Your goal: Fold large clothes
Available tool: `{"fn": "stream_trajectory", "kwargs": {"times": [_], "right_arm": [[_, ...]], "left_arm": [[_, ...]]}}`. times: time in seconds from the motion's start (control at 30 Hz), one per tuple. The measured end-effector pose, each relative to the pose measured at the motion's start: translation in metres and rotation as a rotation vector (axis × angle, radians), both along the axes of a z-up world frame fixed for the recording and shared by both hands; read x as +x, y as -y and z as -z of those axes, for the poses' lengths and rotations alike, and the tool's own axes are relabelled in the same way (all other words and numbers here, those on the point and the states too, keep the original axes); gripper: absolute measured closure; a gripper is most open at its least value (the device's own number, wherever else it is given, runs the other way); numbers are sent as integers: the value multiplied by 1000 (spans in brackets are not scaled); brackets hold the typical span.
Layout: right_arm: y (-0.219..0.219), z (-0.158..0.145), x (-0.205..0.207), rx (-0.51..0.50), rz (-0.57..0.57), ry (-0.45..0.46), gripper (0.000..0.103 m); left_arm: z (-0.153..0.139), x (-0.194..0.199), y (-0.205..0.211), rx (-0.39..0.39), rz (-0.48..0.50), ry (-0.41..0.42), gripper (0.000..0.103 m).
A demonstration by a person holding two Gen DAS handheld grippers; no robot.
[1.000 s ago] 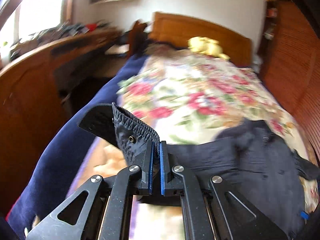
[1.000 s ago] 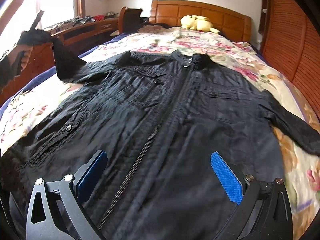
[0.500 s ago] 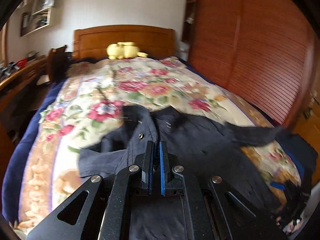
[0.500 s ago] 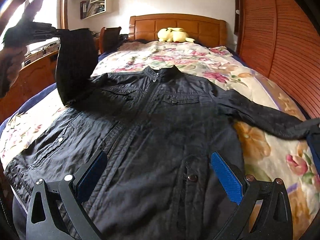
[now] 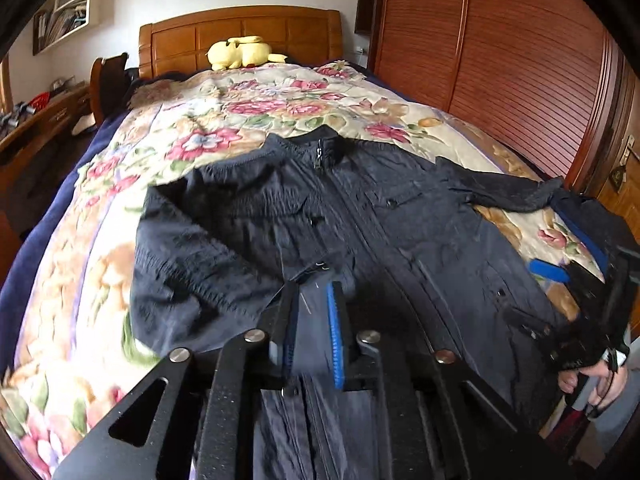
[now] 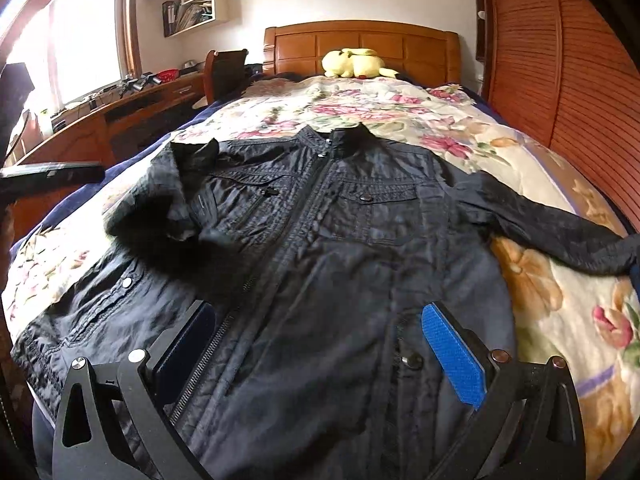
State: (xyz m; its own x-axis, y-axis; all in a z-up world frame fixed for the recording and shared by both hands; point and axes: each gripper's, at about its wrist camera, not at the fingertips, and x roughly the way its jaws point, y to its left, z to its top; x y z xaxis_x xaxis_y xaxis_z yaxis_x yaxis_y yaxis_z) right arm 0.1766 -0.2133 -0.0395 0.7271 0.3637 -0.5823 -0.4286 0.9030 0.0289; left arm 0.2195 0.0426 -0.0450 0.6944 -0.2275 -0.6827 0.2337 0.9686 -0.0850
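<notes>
Black jacket (image 6: pixel 340 248) laid face up, zipped, on floral bedspread (image 6: pixel 400 104), collar toward headboard (image 6: pixel 360 46).

Left sleeve (image 5: pixel 192 264) folded across chest; smooth flat before release.

Right sleeve (image 6: pixel 560 232) outstretched from jacket; fold next.

Left gripper (image 5: pixel 312 316) over sleeve cuff, fingers slightly parted, apparently gripping nothing.

Right gripper (image 6: pixel 316 352) above hem, wide open, empty.

Yellow plush toy (image 6: pixel 354 63) at headboard; no obstruction.

Daylight pours in from the window (image 6: pixel 84 52), blown out white (no detail there). The black jacket (image 6: pixel 340 240) swallows light, its folded sleeve smeared by blur. Both fisheye views bow the edges, corners dark.
</notes>
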Motion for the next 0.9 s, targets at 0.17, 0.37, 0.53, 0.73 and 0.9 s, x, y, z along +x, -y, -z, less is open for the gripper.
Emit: {"fn": "stream_trajectory", "kwargs": {"times": [0.17, 0.37, 0.53, 0.73, 0.9], "right_arm": [[-17, -1, 7, -8, -38, 3, 0], [-45, -4, 20, -18, -94, 9, 0], [-76, -4, 36, -25, -156, 5, 0], [-118, 9, 61, -56, -254, -45, 8], [-142, 30, 96, -39, -290, -147, 19]], "left_arm": [[0, -25, -25, -29, -55, 19, 70], [5, -43, -59, -27, -128, 26, 54], [14, -57, -81, -49, -167, 26, 29], [22, -73, -99, -45, -199, 11, 25], [26, -87, -116, -50, -238, 10, 25]]}}
